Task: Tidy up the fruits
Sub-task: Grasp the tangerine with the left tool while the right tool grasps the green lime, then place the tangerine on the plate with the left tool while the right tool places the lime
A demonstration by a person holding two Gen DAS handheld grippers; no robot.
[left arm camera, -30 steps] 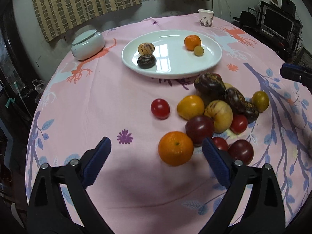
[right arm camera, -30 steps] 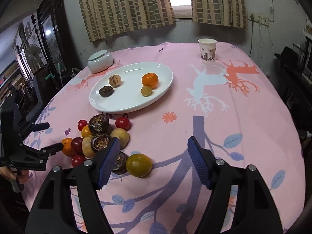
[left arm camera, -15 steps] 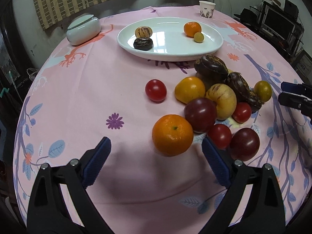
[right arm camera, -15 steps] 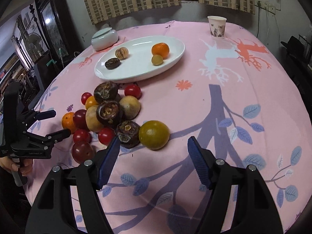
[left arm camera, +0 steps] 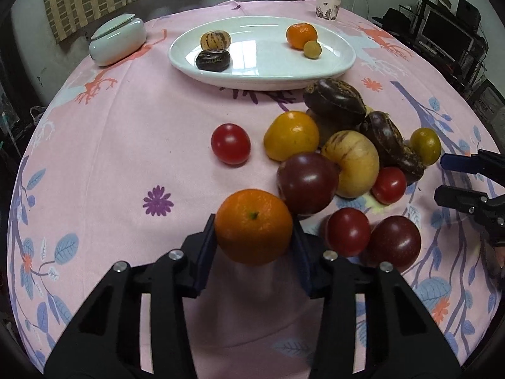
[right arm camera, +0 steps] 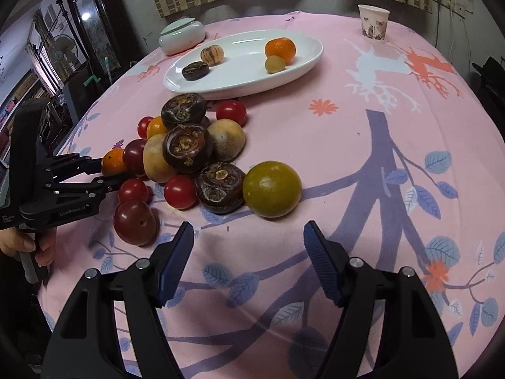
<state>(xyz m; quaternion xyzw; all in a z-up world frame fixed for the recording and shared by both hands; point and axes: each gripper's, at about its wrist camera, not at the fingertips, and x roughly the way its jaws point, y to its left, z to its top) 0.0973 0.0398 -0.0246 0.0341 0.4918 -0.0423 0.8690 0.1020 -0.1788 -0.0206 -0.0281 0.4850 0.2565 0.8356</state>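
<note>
A loose pile of fruit lies on the pink cloth in front of a white oval plate (left arm camera: 262, 63). An orange (left arm camera: 252, 237) sits at the pile's near edge, and my left gripper (left arm camera: 253, 225) is closing its jaws on it, both blue pads against its sides. From the right wrist view, the same left gripper (right arm camera: 105, 169) clasps the orange (right arm camera: 113, 161) at the pile's left end. My right gripper (right arm camera: 249, 230) stands open just short of a green-yellow citrus (right arm camera: 272, 188), nothing between its fingers. The plate holds an orange, a small yellow fruit and two others.
A pale lidded ceramic jar (left arm camera: 117, 38) stands left of the plate and a paper cup (left arm camera: 328, 4) beyond it. A dark red plum (left arm camera: 307, 183) touches the orange's far side. A hand (right arm camera: 19, 243) holds the left gripper's handle. The round table's edge curves close on all sides.
The left gripper sank onto the orange and its jaws went from wide apart to pressing the fruit's sides. The right gripper dropped closer to the green-yellow citrus, still equally wide.
</note>
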